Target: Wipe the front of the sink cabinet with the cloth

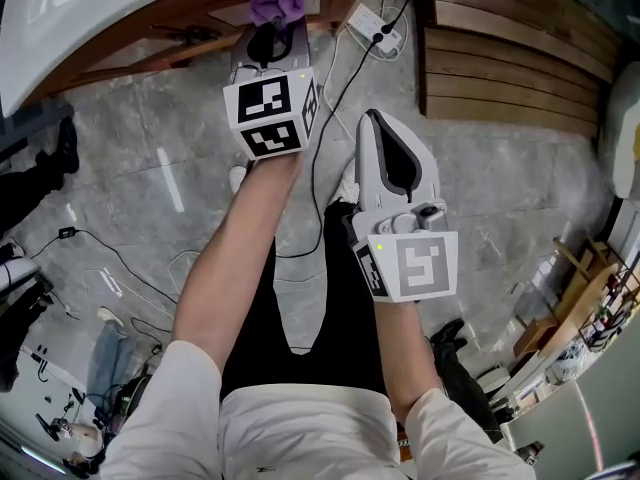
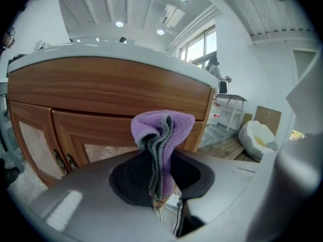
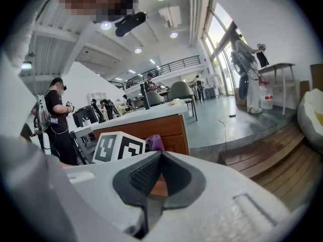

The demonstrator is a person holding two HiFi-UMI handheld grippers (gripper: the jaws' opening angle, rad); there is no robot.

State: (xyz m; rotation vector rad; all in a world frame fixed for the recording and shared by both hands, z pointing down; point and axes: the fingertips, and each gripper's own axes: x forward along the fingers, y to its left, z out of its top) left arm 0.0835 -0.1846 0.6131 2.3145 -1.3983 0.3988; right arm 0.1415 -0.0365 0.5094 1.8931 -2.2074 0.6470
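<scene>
**Left hand-held gripper** (image 2: 161,158): jaws closed on the purple cloth (image 2: 164,127). The cloth stands up out of the jaw tips in folded layers.

**Cloth position:** directly in front of the wooden sink cabinet (image 2: 101,92), level with the rail above the doors. Contact with the wood cannot be confirmed. The cabinet doors (image 2: 30,135) lie at 8 o'clock from the cloth. The white counter (image 2: 101,52) caps the cabinet at 12 o'clock.

**Right hand-held gripper** (image 3: 159,158): jaws closed against each other, with nothing between them. In the head view it is at 4 o'clock from the left unit, well apart from the cabinet, above the grey floor (image 1: 150,168).

**Surroundings:** a power strip (image 1: 375,23) lies on the floor at 2 o'clock from the cloth. A black cable (image 1: 330,118) runs from it between the two units. Wooden steps (image 1: 510,48) occupy the 1 o'clock area of the head view.
</scene>
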